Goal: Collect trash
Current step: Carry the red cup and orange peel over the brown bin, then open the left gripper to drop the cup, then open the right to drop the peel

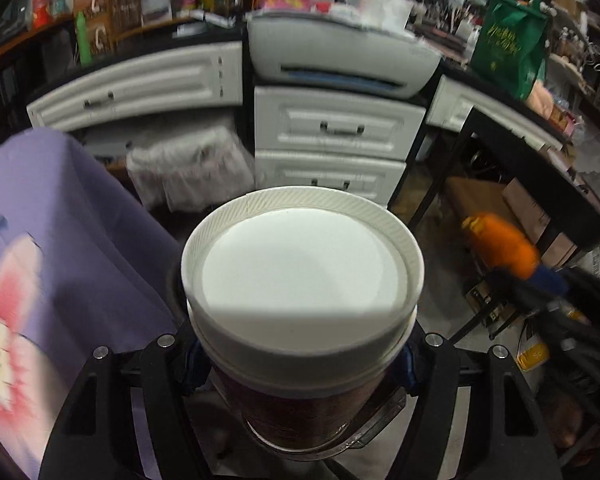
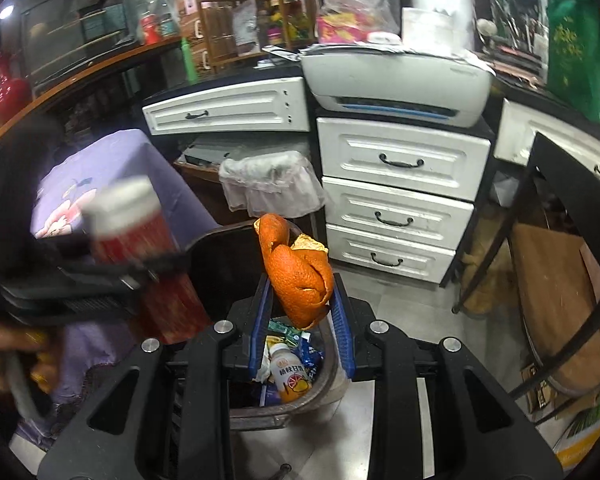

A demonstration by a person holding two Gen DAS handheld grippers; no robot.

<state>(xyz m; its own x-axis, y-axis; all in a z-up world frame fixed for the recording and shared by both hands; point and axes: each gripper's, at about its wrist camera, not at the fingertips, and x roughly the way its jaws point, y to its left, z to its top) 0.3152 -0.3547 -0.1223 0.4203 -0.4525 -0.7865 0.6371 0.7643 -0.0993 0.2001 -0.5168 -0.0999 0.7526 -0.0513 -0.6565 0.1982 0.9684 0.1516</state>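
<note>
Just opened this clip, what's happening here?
A person is clearing trash with a gripper in each hand. The left gripper is clamped on a red paper cup with a white lid. The right gripper pinches a piece of orange peel above a dark bin on the floor, which already holds a small drink bottle and wrappers. Neither item has been dropped in yet.

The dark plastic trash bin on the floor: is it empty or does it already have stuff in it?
Not empty. The dark plastic trash bin already holds a small drink bottle and crumpled wrappers.
</note>
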